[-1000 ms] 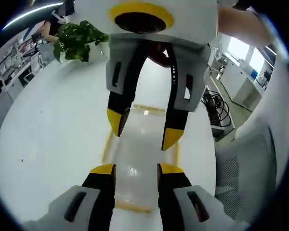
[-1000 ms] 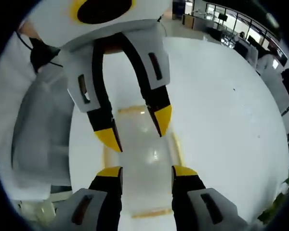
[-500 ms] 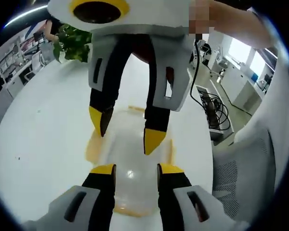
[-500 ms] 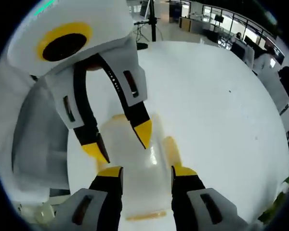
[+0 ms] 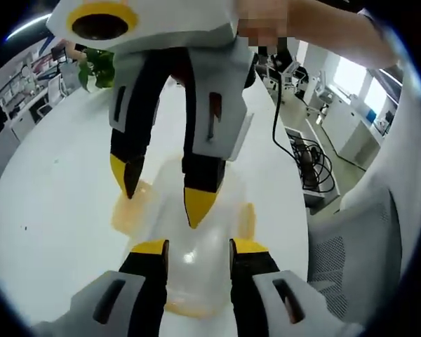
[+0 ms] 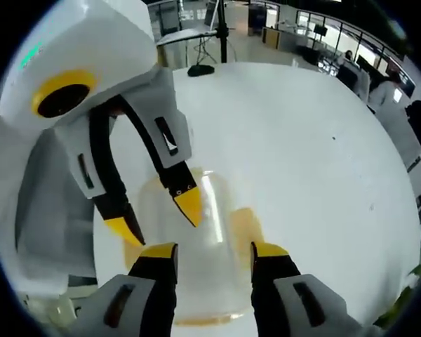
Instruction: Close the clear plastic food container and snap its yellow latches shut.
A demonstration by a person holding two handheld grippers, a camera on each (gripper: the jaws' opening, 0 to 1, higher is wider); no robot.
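A clear plastic container (image 5: 196, 235) with yellow latches (image 5: 126, 210) lies on the white table (image 5: 56, 210). My left gripper (image 5: 200, 247) is open, its yellow-tipped jaws standing either side of the container's near end. My right gripper (image 5: 160, 191) comes down from the top of the left gripper view, open, its tips over the container's far half. In the right gripper view the container (image 6: 210, 225) lies between the open jaws of my right gripper (image 6: 214, 251). A yellow latch (image 6: 245, 221) sticks out on its right. The left gripper (image 6: 156, 217) hangs open above its far left part.
A potted plant (image 5: 98, 67) stands at the table's far edge. A mesh office chair (image 5: 365, 232) and cables on the floor (image 5: 316, 161) lie to the right of the table. A stand base (image 6: 200, 69) sits beyond the table, with people at desks (image 6: 400, 84) further off.
Both grippers have closed in on the container, which now looks larger and nearer. In each view the opposite gripper has swung left and lower over it.
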